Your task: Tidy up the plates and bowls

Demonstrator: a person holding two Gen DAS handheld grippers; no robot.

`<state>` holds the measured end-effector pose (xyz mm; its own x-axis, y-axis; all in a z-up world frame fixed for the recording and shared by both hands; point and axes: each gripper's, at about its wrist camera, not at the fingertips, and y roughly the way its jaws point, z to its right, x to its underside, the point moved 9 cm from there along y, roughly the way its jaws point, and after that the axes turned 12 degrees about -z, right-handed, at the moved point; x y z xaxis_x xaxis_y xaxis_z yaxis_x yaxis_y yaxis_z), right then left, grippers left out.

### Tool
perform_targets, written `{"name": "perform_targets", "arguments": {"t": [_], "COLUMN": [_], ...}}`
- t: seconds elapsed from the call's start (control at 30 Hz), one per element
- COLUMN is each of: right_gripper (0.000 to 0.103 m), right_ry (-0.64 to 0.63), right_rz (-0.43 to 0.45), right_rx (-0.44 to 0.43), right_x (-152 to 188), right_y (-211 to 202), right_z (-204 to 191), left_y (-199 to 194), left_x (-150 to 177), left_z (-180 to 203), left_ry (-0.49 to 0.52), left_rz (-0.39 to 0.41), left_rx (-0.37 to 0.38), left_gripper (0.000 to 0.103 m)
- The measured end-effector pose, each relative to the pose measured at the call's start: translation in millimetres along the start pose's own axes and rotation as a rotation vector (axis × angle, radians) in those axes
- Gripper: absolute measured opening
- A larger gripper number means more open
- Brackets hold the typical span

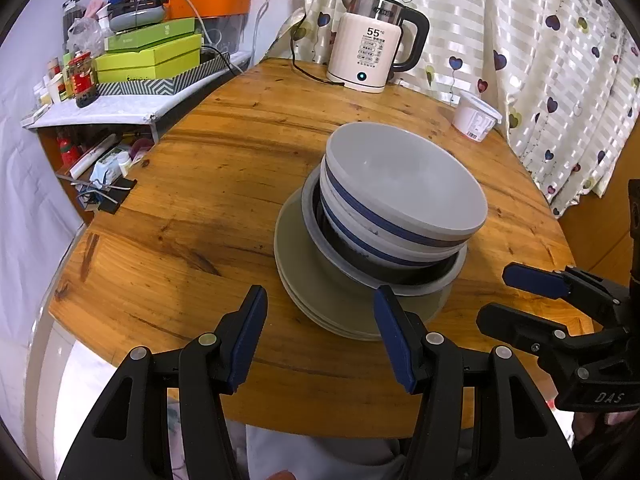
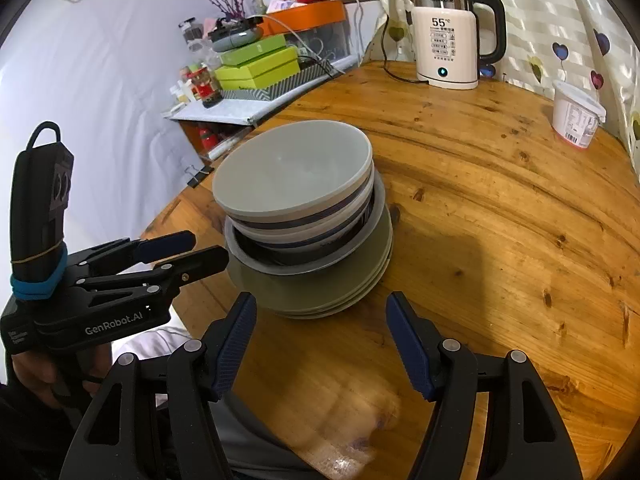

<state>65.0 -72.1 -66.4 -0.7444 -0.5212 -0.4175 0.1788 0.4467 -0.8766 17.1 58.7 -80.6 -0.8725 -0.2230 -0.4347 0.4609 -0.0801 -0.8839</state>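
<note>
Nearest the lens, the left gripper (image 1: 320,334) hangs with its blue pads spread and nothing between them, its right-hand pad lying in front of the near rim of the plates (image 1: 316,300) without clearly touching; the right gripper (image 2: 320,340) hangs likewise, jaws apart and empty, just short of the same stack. The task's things stand as one pile near the middle of the round wooden table (image 1: 192,216): greenish plates at the bottom, a dark bowl with a grey rim (image 1: 384,276) on them, and blue-banded bowls (image 1: 400,196) nested in it, the top ones tilted and leaning out of line. In my judgement the stacking is all but finished, and the step in hand is either squaring the pile or backing away; if you square it, push low on the banded bowls with one pad while the other steadies the grey rim; avoid lifting by the top rim, since the nested bowls could slide. Keep clear of the kettle (image 1: 370,46) and the white tub (image 1: 476,118), both well apart at the far edge.
</note>
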Motion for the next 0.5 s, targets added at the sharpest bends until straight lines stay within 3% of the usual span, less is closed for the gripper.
{"name": "perform_targets", "arguments": {"t": [0.5], "right_gripper": [0.068], "right_ry": [0.002], "right_rz": [-0.010], "right_rx": [0.000], "right_x": [-1.1], "right_y": [5.4], "right_z": [3.2], "left_y": [0.5], "left_x": [-1.3], "left_z": [1.1], "left_ry": [0.004], "left_rz": [0.000], "left_rx": [-0.013], "left_gripper": [0.056]}}
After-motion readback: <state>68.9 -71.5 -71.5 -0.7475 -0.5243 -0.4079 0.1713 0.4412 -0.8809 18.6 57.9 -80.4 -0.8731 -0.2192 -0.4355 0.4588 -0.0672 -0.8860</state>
